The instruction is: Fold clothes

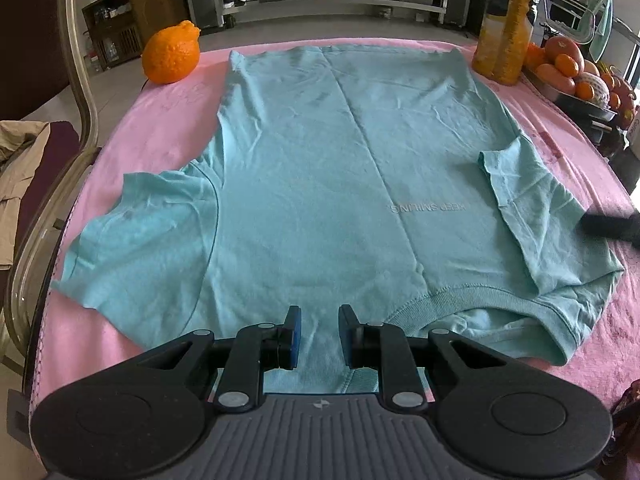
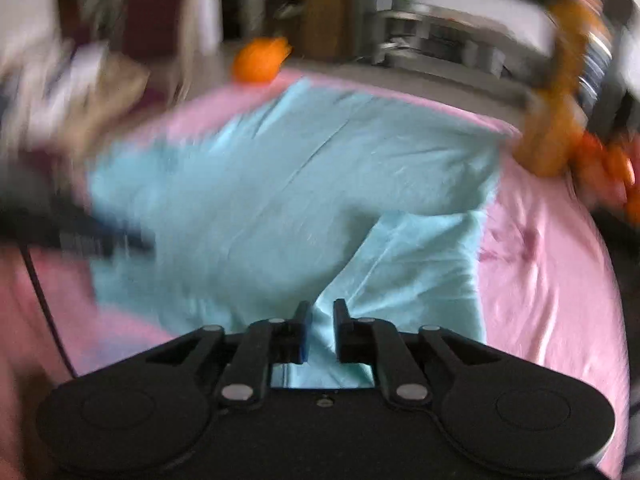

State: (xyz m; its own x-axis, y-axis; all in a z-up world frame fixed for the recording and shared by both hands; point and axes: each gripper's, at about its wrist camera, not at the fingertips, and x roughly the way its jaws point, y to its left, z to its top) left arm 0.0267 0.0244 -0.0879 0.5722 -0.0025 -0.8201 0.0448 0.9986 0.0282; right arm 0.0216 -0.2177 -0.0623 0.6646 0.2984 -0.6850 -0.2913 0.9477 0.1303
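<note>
Two black two-finger grippers sit at the near collar end of a light teal cotton T-shirt [image 1: 320, 168], likely placed for a first fold. The left gripper [image 1: 319, 336] is parted with only cloth beneath, gripping nothing. The right gripper [image 2: 320, 330], blurred, shows a narrow gap; whether it pinches fabric is unclear. The shirt lies flat on a pink tablecloth [image 1: 160, 120], right sleeve already turned inward.

Light blue t-shirt [image 1: 320, 168] lying flat, front up, collar nearest the left wrist camera; one sleeve [image 1: 520, 188] lying folded inward.
</note>
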